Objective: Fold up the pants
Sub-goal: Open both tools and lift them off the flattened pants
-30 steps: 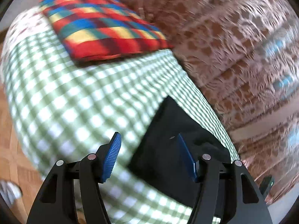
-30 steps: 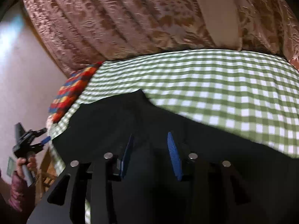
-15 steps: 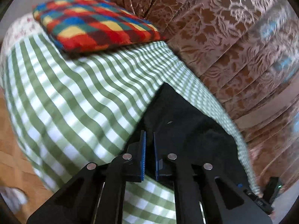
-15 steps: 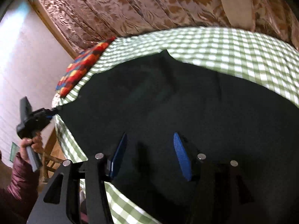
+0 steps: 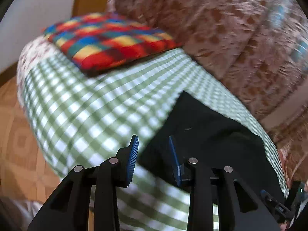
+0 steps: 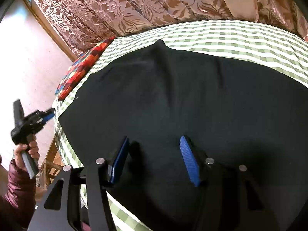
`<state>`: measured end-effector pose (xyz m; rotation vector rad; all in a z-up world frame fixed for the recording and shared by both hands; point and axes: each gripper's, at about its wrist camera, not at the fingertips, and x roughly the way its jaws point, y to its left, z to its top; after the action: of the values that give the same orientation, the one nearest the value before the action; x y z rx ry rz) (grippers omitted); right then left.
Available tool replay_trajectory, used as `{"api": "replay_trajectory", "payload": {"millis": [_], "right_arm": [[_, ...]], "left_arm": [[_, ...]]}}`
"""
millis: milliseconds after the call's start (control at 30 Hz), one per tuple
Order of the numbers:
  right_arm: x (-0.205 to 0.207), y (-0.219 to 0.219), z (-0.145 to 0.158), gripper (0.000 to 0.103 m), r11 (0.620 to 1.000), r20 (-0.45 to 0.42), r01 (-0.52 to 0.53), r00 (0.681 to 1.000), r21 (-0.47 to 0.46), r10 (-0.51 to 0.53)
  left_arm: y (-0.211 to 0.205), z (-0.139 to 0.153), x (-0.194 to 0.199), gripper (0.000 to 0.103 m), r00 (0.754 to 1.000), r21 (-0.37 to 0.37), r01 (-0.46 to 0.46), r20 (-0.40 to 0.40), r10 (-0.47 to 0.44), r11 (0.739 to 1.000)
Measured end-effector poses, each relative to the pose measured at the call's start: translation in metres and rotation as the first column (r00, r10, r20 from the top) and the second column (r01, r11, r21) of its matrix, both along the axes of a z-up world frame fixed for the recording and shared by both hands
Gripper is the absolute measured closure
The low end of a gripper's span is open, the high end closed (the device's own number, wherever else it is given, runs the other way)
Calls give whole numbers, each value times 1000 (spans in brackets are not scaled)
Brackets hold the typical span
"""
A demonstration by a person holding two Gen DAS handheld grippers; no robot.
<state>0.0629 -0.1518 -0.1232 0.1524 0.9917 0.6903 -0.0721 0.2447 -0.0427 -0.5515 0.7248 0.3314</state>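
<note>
The black pants (image 6: 182,100) lie flat on the checked bed (image 6: 240,36), not fully folded. The left tool (image 5: 153,154), jaws just reopening, and the right tool (image 6: 154,154) are both open and empty.

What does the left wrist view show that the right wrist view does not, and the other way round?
Only the left wrist view shows the wooden floor and the left tool close up, open. Only the right wrist view shows the person's hand and maroon sleeve. Both show the black pants, the green checked cover, the plaid pillow and the curtain.
</note>
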Motion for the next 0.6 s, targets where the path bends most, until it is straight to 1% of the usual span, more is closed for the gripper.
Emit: {"api": "replay_trajectory", "payload": {"millis": [67,133,167,267,300,333,400,467,500,533,567,600], "right_arm": [[0,-1,3,48,1000,-3,2,1000,3,-2],[-1,-3,7,47,1000,-6,9,1000,7,-9],[-3,-5,10,47,1000,1,15,1000,4,-15],[-9,-10,18,47,1000,25,27,999,-11,-27],[-10,-13,21,46,999,33,33,999,-16,-33],[-13,-18,24,44,998,44,48,998,-28,-47],[-18,-31,27,43,996,60,76,995,-45,-74],[-23,-46,28,43,992,66,114,992,-60,-110],[-27,-57,28,43,988,67,141,988,-70,-136],[-30,-66,26,43,984,67,159,986,-78,-154],[-35,-81,22,43,976,59,193,980,-100,-188],[-37,-91,18,43,970,48,213,977,-121,-209]], "left_arm": [[-26,13,10,72,995,25,94,39,-95,995],[-53,18,21,72,981,52,186,38,-188,981],[-69,19,28,72,972,73,231,30,-234,970],[-114,10,43,72,937,75,349,3,-350,934],[-131,5,48,72,921,78,388,-13,-388,918],[-140,2,51,72,910,76,414,-20,-413,907],[-164,-6,55,72,878,81,478,-41,-476,875],[-178,-12,55,72,861,101,508,-68,-504,855],[-183,-19,57,72,852,118,523,-110,-512,844],[-186,-27,59,72,849,130,525,-147,-508,841],[-186,-33,60,72,847,130,527,-160,-506,840],[-185,-36,58,72,850,128,523,-150,-505,843]]}}
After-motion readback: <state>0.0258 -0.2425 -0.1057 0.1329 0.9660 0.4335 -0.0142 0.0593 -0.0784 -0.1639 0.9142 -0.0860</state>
